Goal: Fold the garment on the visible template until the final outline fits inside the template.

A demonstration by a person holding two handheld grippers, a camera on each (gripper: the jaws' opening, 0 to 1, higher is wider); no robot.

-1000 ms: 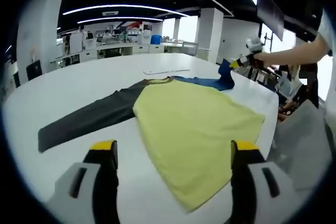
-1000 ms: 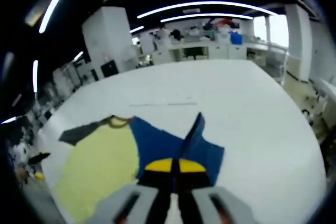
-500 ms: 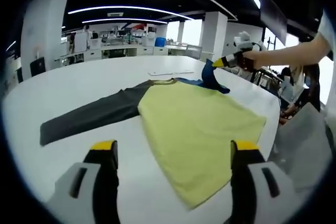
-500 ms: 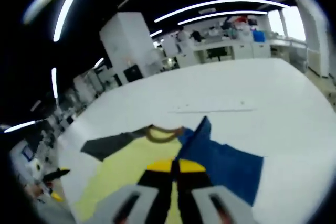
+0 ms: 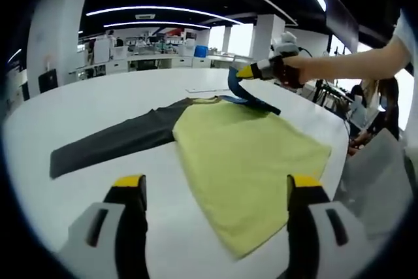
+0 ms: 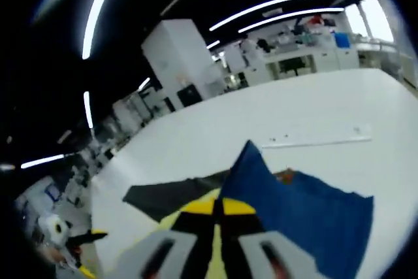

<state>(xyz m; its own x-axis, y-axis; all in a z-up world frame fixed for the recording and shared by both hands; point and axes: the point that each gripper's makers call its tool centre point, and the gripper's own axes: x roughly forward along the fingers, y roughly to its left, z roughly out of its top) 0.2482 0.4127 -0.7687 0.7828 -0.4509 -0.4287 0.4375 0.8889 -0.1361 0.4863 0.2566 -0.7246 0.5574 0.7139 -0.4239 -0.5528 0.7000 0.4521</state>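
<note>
The left claw (image 5: 215, 194) hangs released over the white bench (image 5: 117, 102), its two yellow-tipped jaws standing wide apart with nothing between them. Just ahead of those jaws lies the long-sleeved shirt (image 5: 248, 155), spread flat on the bench, its yellow body nearest the claw. The dark grey sleeve (image 5: 111, 143) stretches out flat ahead and to the left of the left claw, reaching toward the bench's far side.

Farther ahead and to the right, a person's bare arm (image 5: 353, 65) reaches in holding the right claw (image 5: 247, 72). Its jaws are clenched on the end of the blue sleeve (image 5: 245, 96), which is lifted off the bench and curls down to the shirt's shoulder by the tan collar (image 5: 202, 100).

In the right gripper view, the right claw (image 6: 222, 206) has its yellow tips pressed together on the blue sleeve (image 6: 294, 207), a peak of cloth rising just above the tips and the rest of it draping to the claw's right. The dark grey sleeve (image 6: 170, 194) lies ahead and left of this claw, and a thin pale strip (image 6: 320, 140) rests on the bench (image 6: 222, 142) well beyond it.
</note>
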